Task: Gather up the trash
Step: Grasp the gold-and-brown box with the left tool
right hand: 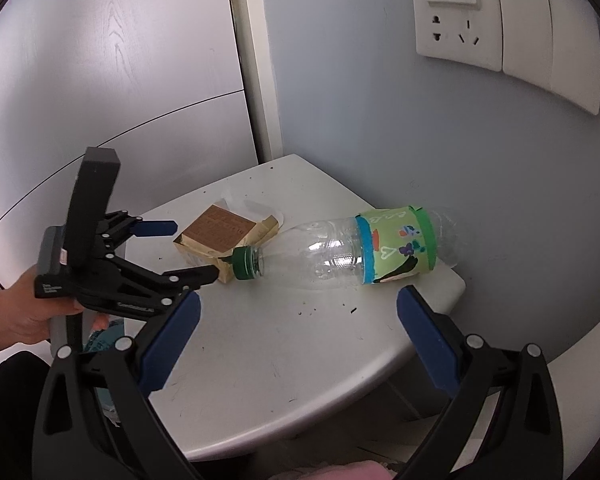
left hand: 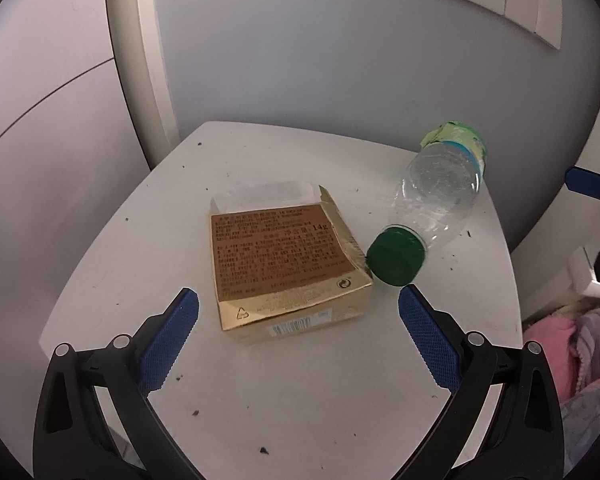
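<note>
A flat gold cardboard box with a brown printed panel lies on the small white table. A clear plastic bottle with a green cap and a green label lies on its side, cap touching the box's right corner. My left gripper is open just in front of the box, its blue pads wider apart than the box. In the right wrist view the bottle and box lie ahead. My right gripper is open and empty, short of the bottle. The left gripper stands open beside the box.
The table sits in a corner, against a grey wall with a socket and switches and a pale cabinet door. Dark crumbs dot the tabletop. Pink and purple cloth lies past the table's right edge. A hand holds the left gripper.
</note>
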`<act>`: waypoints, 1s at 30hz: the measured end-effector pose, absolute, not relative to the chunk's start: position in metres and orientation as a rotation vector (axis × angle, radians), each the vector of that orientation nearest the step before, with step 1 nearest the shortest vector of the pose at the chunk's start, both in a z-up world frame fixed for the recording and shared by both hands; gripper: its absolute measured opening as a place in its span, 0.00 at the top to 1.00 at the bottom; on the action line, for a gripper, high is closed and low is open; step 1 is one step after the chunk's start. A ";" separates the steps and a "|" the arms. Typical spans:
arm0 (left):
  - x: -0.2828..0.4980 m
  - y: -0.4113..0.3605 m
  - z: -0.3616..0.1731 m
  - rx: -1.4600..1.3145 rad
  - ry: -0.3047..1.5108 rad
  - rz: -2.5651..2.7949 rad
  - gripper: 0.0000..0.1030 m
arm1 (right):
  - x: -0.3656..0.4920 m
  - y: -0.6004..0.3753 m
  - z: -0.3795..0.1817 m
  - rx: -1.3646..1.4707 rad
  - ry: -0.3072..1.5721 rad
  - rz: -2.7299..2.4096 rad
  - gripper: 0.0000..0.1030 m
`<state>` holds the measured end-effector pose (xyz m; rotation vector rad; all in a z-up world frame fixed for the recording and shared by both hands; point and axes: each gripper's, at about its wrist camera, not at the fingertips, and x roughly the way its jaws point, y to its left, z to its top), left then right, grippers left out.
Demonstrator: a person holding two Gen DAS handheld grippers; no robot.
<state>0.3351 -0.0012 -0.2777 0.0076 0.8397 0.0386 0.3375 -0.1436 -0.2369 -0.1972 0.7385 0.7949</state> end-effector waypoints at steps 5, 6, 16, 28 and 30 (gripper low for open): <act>0.342 0.001 -0.283 0.015 0.839 0.037 0.06 | 0.340 -0.141 -0.238 -0.197 0.741 0.798 0.07; 0.343 0.001 -0.284 0.014 0.840 0.035 0.06 | 0.341 -0.141 -0.238 -0.195 0.741 0.798 0.07; 0.354 0.003 -0.291 0.032 0.842 0.046 0.06 | 0.346 -0.140 -0.243 -0.181 0.761 0.794 0.07; 0.359 0.012 -0.290 -0.003 0.820 0.032 0.16 | 0.350 -0.141 -0.244 -0.180 0.771 0.790 0.07; 0.361 0.015 -0.291 -0.003 0.815 0.028 0.16 | 0.351 -0.139 -0.244 -0.172 0.776 0.791 0.07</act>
